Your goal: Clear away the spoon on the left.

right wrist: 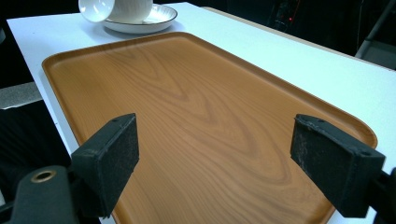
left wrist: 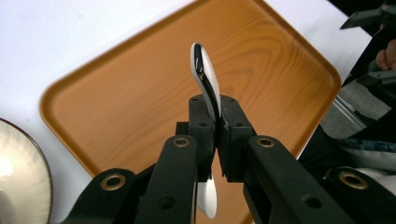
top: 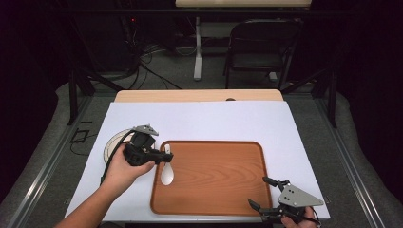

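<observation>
A white-topped table (top: pixel 214 118) carries a wooden tray (top: pixel 223 180) — wide, shallow and bare across most of its grain. Beside the tray's left edge sits a white plate (top: pixel 110 142) with a cup on it, partly hidden behind the left gripper (top: pixel 164 155). That gripper's jaws are closed tight on the handle of a white ceramic spoon (top: pixel 167 175), its bowl hanging over the tray's left end. At the tray's near right corner, the right gripper (top: pixel 264 192) hovers with jaws spread wide — nothing between them.
</observation>
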Demonstrator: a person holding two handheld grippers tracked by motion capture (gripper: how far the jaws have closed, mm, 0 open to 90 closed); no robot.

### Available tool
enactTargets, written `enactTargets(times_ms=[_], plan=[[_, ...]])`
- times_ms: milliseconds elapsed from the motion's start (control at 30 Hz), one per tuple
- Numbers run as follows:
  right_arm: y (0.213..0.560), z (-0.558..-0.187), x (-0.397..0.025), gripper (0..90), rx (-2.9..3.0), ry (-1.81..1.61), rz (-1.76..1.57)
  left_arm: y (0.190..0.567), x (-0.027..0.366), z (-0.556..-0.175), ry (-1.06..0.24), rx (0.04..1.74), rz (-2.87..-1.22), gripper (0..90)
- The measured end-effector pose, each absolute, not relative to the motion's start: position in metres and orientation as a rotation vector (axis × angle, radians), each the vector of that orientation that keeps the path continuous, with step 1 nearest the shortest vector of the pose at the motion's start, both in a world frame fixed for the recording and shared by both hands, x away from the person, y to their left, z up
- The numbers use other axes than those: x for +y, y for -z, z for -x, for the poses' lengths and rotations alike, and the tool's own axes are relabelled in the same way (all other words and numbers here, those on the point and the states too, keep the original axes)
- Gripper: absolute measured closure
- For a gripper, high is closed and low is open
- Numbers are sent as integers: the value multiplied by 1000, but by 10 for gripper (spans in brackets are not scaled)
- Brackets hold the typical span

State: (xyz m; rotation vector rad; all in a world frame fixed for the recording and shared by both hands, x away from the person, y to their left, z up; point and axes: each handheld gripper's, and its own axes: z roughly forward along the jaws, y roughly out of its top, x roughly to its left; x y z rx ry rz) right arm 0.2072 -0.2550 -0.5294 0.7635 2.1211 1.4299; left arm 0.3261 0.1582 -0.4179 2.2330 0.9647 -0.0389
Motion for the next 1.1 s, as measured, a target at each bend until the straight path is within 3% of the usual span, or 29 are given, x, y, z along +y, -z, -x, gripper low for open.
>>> enactTargets(times_ms=[567,1100], plan=[[529,-207,-255,148,2122,-1430,-763,462,158,-348,324,1137,-2175,851],[530,-207,-255,149,2123,-1430,-763,498,150,-360,457,1226,-2146,850]])
